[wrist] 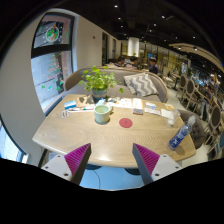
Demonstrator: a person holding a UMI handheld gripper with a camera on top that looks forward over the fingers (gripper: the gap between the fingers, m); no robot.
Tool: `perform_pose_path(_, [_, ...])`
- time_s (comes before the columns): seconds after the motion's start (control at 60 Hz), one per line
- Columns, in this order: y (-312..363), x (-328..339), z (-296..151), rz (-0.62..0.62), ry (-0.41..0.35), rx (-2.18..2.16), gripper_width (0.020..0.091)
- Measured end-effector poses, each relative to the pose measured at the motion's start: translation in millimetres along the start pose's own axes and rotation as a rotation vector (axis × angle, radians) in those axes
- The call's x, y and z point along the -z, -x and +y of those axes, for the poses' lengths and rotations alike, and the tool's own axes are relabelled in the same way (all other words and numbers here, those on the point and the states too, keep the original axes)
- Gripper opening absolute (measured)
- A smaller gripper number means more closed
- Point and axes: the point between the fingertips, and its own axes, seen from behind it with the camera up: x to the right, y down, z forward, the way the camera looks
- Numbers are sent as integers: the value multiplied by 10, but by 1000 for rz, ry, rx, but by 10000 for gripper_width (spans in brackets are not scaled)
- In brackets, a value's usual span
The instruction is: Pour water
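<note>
Two pink-padded fingers of our hand-held gripper stand spread and empty at lower centre; the water bottle waits at the worktop's right edge, the green cup mid-frame. We should approach the bottle squarely, gripping its middle.

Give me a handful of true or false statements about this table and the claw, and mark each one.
1. The claw is open and holds nothing. True.
2. A green cup stands on the wooden table. True.
3. The water bottle is between the claw's fingers. False: it stands beyond the right finger, near the table's right end.
4. A leafy potted plant stands behind the green cup. True.
5. The red coaster has the green cup on it. False: the coaster lies bare, just right of the cup.
</note>
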Motion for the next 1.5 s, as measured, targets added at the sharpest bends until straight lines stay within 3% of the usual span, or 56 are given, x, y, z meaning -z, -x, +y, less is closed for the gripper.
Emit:
perform_pose_path(0.4, [-2549, -614, 797, 112, 6, -76, 854])
perform_pose_path(0.783, [-3798, -1604, 590, 152, -75, -170, 839])
perform_pose_path(0.883, [-3847, -1820, 495, 141, -101, -172, 757])
perform_pose_path(1.05, [-3909, -1969, 414, 161, -133, -157, 522])
perform_pose_path(1.267, [-3842, -2037, 338, 164, -146, -131, 385])
perform_pose_path(1.5, [-3786, -2100, 227, 272, -82, -29, 358])
